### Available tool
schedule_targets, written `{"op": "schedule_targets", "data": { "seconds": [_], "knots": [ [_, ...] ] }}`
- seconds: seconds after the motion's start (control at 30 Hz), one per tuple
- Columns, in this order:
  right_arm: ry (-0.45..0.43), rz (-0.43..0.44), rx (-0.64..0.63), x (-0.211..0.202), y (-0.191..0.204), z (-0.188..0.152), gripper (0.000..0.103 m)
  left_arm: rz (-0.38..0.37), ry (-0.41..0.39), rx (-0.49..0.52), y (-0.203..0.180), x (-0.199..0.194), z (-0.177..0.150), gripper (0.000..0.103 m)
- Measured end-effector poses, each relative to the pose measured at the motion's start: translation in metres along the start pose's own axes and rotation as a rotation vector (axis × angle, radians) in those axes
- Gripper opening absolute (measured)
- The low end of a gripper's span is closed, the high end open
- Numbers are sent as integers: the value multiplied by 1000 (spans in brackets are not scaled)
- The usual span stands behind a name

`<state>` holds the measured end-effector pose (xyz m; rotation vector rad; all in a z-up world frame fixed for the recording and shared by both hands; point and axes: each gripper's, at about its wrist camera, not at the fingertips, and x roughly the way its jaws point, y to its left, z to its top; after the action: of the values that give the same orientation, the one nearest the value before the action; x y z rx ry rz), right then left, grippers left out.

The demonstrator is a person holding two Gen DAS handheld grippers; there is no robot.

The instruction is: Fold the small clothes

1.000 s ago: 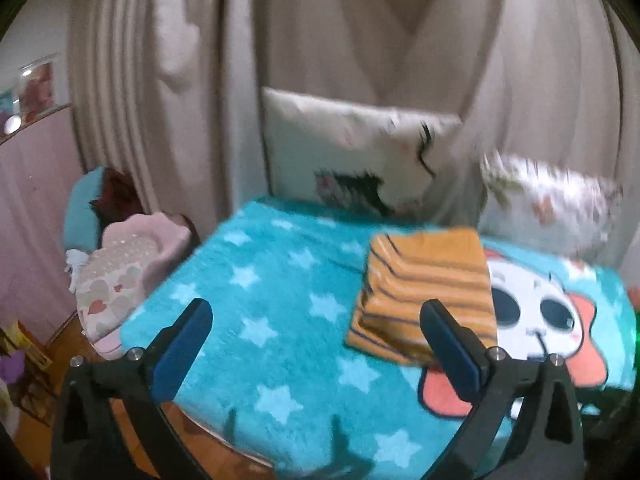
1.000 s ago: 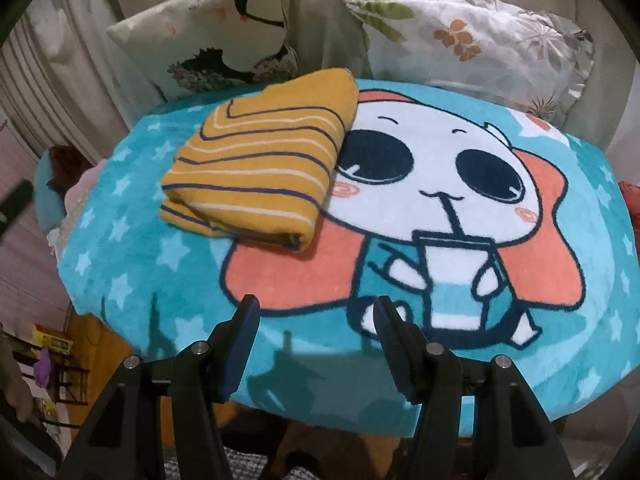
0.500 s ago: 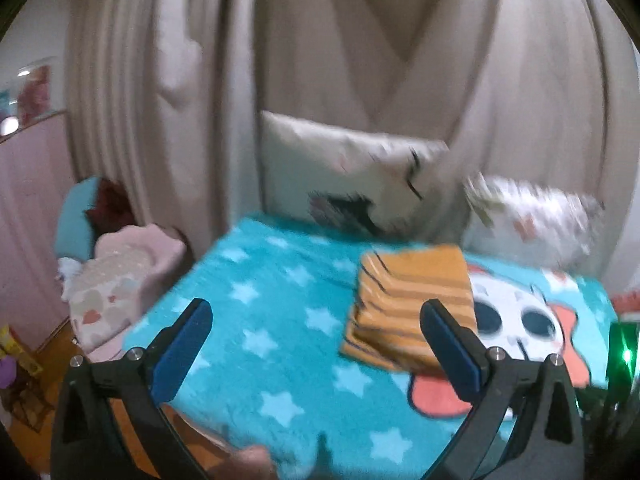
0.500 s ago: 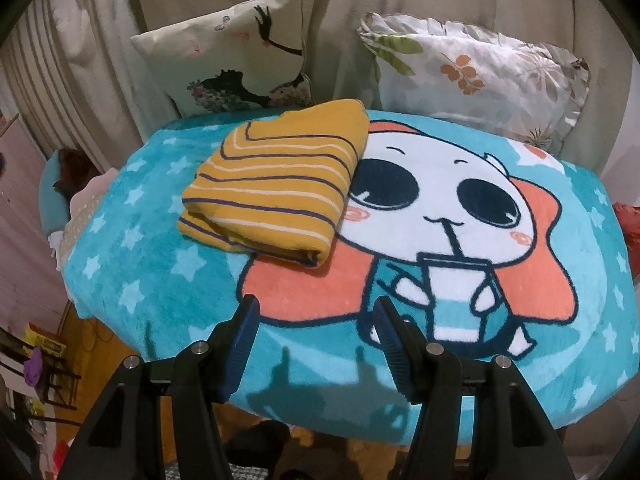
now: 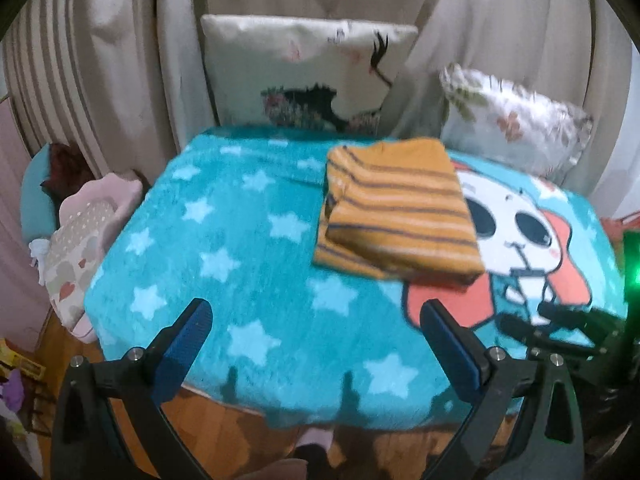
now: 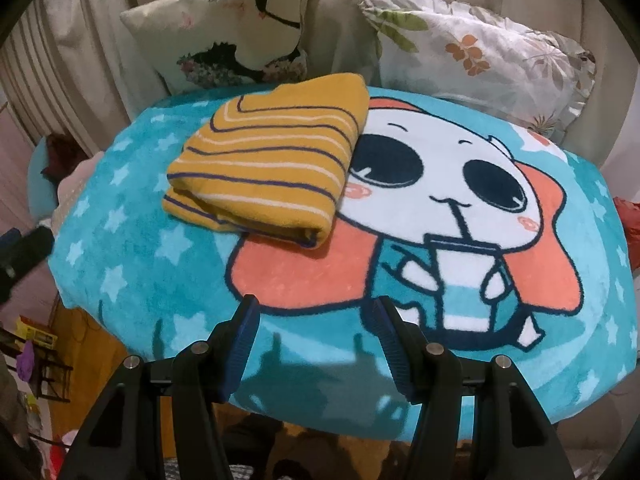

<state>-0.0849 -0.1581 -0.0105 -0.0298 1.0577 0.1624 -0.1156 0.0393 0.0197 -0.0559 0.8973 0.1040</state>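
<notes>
Ahead of the gripper fingers, the folded garment (image 6: pixel 268 164) is mustard yellow with navy and white stripes. The blanket (image 6: pixel 132 248) beneath is teal with pale blue stars and a white, coral-eared cartoon figure (image 6: pixel 440 184). Beyond it, one cream pillow (image 6: pixel 236 28) has a black bird print, and another pillow (image 6: pixel 476 48) has orange flowers.

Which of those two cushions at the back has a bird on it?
The left cushion: cream, with a dark long-necked bird. The right cushion shows only orange flowers and green leaves.

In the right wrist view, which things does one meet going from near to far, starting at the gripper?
right gripper → teal cartoon blanket → folded striped garment → crane-print cushion
</notes>
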Motion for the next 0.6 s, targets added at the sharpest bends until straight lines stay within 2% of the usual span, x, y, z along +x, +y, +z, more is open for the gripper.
{"op": "schedule_targets", "data": {
  "seconds": [0.1, 0.3, 0.6],
  "knots": [
    [12, -9, -24, 6, 11, 0, 64, 29, 49, 36, 2, 12, -7, 103],
    [24, -35, -66, 14, 29, 0, 64, 29, 117, 16, 19, 28, -18, 103],
    [44, -45, -77, 23, 39, 3, 64, 33, 155, -15, 35, 44, -16, 103]
  ]
}}
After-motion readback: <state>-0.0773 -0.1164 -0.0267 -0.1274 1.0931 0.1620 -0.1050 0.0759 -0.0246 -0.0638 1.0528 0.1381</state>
